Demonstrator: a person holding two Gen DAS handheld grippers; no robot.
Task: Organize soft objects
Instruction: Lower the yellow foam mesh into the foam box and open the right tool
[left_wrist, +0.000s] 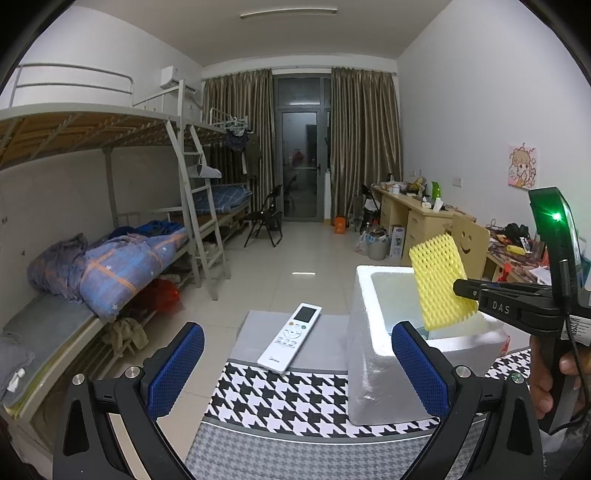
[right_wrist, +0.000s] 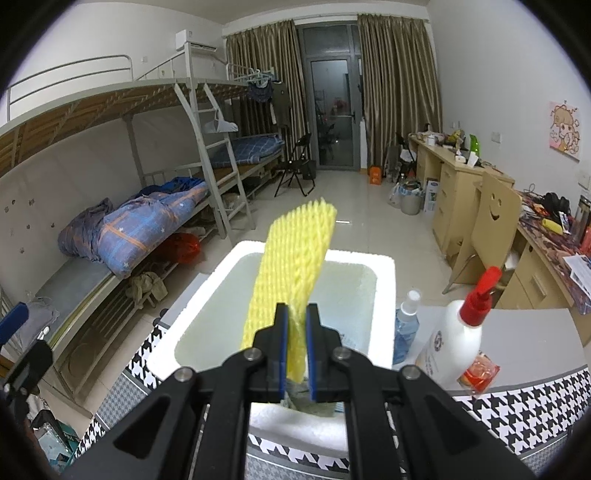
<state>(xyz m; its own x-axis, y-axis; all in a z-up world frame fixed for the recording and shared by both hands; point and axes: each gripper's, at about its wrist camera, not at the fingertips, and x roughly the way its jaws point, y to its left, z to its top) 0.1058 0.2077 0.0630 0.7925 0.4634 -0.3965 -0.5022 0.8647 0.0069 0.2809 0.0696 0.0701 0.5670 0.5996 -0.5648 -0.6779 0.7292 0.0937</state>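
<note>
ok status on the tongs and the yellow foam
Right tongs shut on yellow foam net, over white foam box. Left tongs open, empty. Nothing blocking.

white remote (left_wrist: 290, 338) on houndstooth cloth (left_wrist: 288, 398) — spray bottle (right_wrist: 405, 320) beside pump bottle (right_wrist: 452, 341).
</note>
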